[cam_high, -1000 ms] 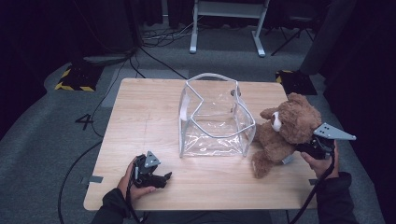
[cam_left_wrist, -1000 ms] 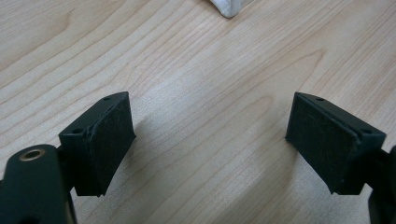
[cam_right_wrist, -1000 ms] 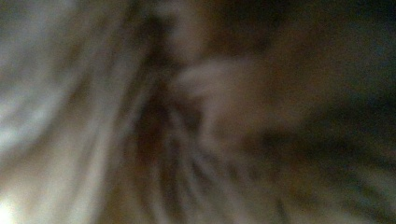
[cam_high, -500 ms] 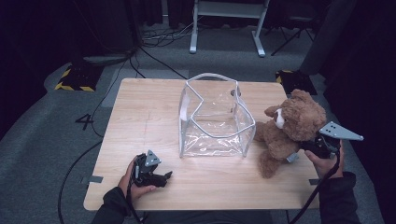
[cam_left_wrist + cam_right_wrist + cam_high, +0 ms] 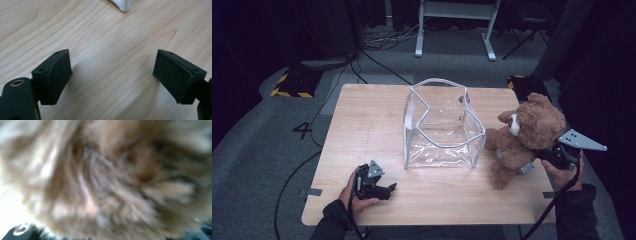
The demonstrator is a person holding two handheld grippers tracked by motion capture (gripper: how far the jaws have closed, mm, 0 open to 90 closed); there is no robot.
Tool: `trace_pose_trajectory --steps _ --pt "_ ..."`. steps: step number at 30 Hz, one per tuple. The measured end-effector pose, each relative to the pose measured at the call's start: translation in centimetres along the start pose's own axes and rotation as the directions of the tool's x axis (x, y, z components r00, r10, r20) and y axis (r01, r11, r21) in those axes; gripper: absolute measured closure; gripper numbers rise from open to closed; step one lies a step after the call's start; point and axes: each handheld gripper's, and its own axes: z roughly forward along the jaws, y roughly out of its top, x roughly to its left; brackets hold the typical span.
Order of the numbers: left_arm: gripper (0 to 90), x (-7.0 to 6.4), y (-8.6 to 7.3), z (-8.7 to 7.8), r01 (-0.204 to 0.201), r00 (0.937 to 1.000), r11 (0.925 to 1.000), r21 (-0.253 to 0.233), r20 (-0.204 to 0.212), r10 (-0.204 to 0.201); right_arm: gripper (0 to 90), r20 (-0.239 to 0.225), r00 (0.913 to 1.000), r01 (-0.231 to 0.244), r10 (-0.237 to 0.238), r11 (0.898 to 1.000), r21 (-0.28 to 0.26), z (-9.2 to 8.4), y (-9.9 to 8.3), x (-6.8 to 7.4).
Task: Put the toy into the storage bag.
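Right claw (image 5: 534, 161) is pressing into the teddy bear (image 5: 523, 136), its grip hidden by fur; lifting it clear of the clear bag's (image 5: 443, 126) rim seems advisable. Left claw (image 5: 382, 190) is resting open on the counter (image 5: 362, 125).

Blurred brown fur of the teddy bear (image 5: 105, 182) hides the right gripper (image 5: 546, 158), grip unclear.

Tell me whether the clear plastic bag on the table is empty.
Empty: through the clear plastic bag with white trim nothing lies inside; the brown teddy bear sits outside, beside it.
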Motion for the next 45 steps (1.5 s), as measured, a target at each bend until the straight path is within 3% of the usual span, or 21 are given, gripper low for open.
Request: trace_pose_trajectory --steps 24,45 --pt "15.1 0.0 0.0 0.0 0.001 1.0000 1.0000 0.002 -0.004 -0.001 54.9 0.047 0.9978 0.050 -0.046 0.996 -0.080 -1.8 6.2 -0.2" --pt "15.2 0.0 0.1 0.1 -0.003 1.0000 1.0000 0.001 -0.001 0.003 55.0 0.075 0.9917 0.115 -0.104 0.980 -0.160 -2.8 11.8 0.7"
